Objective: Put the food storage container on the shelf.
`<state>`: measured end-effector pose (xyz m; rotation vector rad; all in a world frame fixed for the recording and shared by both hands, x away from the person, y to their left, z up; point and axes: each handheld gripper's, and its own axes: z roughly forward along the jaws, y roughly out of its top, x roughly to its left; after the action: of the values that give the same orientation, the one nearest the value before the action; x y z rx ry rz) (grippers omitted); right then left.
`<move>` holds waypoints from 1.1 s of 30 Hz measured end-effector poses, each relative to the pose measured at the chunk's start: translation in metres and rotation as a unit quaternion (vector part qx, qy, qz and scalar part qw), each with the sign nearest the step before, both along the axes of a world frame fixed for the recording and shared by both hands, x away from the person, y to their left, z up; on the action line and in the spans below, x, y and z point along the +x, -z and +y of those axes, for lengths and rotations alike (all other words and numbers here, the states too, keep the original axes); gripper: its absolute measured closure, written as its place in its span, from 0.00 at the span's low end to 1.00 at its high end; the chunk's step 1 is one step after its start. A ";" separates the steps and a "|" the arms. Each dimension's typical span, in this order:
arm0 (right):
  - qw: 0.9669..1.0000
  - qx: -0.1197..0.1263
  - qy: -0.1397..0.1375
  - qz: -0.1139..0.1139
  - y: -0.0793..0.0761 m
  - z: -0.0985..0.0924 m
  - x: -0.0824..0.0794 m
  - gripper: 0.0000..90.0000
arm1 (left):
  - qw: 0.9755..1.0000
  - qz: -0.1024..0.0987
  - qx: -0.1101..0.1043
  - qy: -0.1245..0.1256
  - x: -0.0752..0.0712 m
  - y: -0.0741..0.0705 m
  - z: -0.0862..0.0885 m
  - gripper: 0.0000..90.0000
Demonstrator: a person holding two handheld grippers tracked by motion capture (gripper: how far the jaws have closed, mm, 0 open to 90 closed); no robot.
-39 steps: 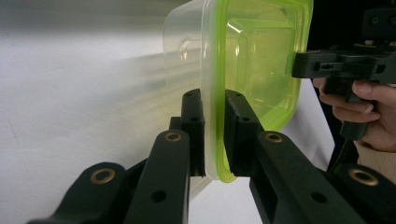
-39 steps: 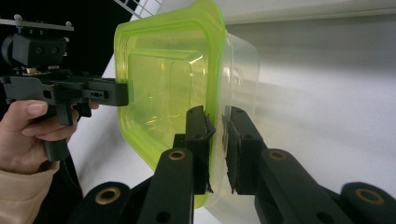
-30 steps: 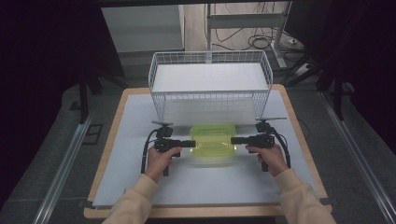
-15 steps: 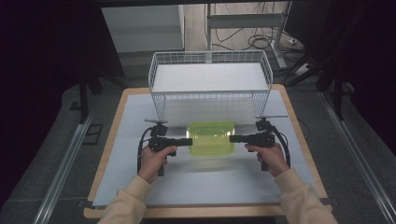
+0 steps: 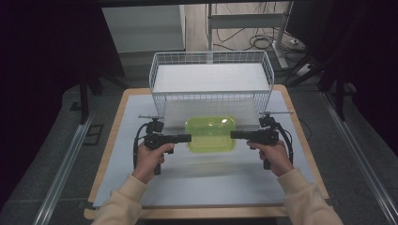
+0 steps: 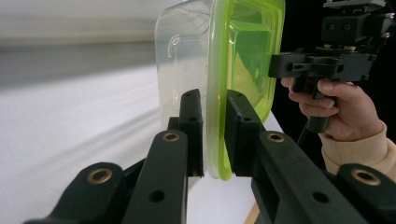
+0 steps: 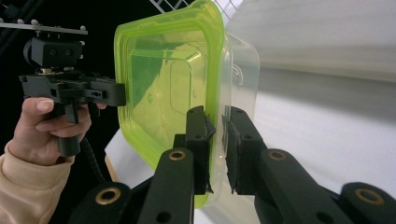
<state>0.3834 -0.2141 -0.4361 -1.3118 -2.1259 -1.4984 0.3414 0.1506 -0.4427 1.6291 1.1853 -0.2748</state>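
A clear plastic container with a lime-green lid [image 5: 210, 133] hangs between the two grippers, just in front of the white wire basket [image 5: 211, 79]. My left gripper [image 5: 187, 138] is shut on the rim at its left end; in the left gripper view the jaws pinch the green lid edge [image 6: 215, 140] of the container [image 6: 187, 70]. My right gripper [image 5: 233, 134] is shut on the rim at its right end, and the right gripper view shows its jaws clamped on the lid [image 7: 163, 93] at the edge [image 7: 215, 135].
The wire basket stands at the back of the white mat [image 5: 197, 183], which covers a wooden table [image 5: 117, 122]. Grey rails [image 5: 65, 164] run along both sides on the floor. Cables [image 5: 248, 44] lie on the floor behind.
Both grippers have carried the container a little farther from the person, toward the basket, and slightly higher.
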 end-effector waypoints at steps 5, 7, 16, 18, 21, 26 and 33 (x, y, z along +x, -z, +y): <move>1.000 0.003 -0.001 -0.013 -0.014 0.003 0.000 0.90 | 1.000 -0.012 -0.006 -0.002 -0.001 -0.015 0.004 0.88; 1.000 0.004 -0.001 -0.018 -0.021 0.004 0.000 0.90 | 1.000 -0.019 -0.007 -0.002 -0.001 -0.022 0.005 0.88; 0.999 0.009 0.003 -0.039 -0.050 0.007 0.006 0.90 | 0.999 -0.037 -0.013 -0.005 0.005 -0.051 0.008 0.88; 0.999 0.011 0.004 -0.043 -0.057 0.007 0.009 0.90 | 0.999 -0.042 -0.012 -0.004 0.008 -0.057 0.008 0.88; 0.999 0.009 0.007 -0.049 -0.066 0.007 0.014 0.90 | 0.999 -0.045 -0.014 -0.005 0.016 -0.065 0.007 0.88; 0.999 0.009 0.012 -0.052 -0.078 0.006 0.024 0.90 | 0.999 -0.050 -0.014 -0.004 0.028 -0.076 0.006 0.89; 0.998 0.011 0.021 -0.056 -0.093 0.006 0.038 0.90 | 0.998 -0.059 -0.011 -0.007 0.047 -0.096 0.006 0.89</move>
<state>0.4214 -0.2081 -0.3429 -1.3003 -2.1540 -1.6440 0.3883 0.1567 -0.3469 1.5944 1.1004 -0.1791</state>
